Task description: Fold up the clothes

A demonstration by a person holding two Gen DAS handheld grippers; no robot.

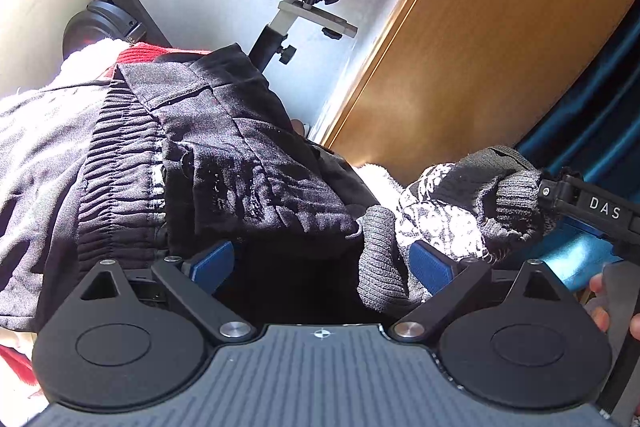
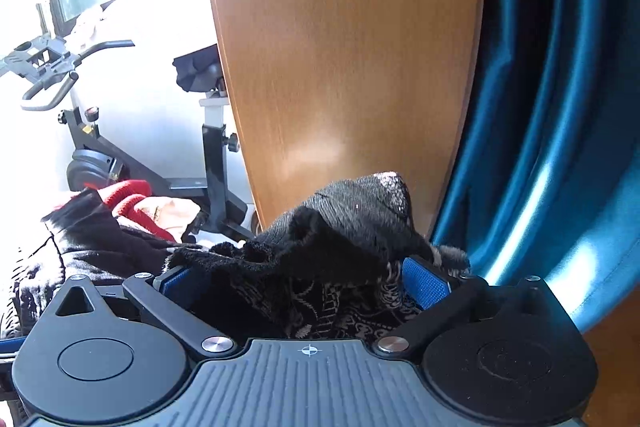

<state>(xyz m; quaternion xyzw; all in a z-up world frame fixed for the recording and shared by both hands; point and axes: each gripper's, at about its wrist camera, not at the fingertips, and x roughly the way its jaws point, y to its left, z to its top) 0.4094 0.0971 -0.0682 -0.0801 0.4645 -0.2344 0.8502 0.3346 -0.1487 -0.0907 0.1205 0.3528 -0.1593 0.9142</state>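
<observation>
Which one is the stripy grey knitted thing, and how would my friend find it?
Start at the big wooden panel beside the shiny blue curtain. Just below it the knitted garment hangs between the two grippers. Unlike the plain black trousers beside it, it has grey ribbed edges and a black-and-white pattern.

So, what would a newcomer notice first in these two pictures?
Probably the dark clothes heaped in front of both grippers: black trousers ahead of the left gripper, and a grey patterned knit bunched between the fingers of the right gripper. Behind stand a wooden panel, a shiny blue curtain to its right, and an exercise bike on the left.
</observation>
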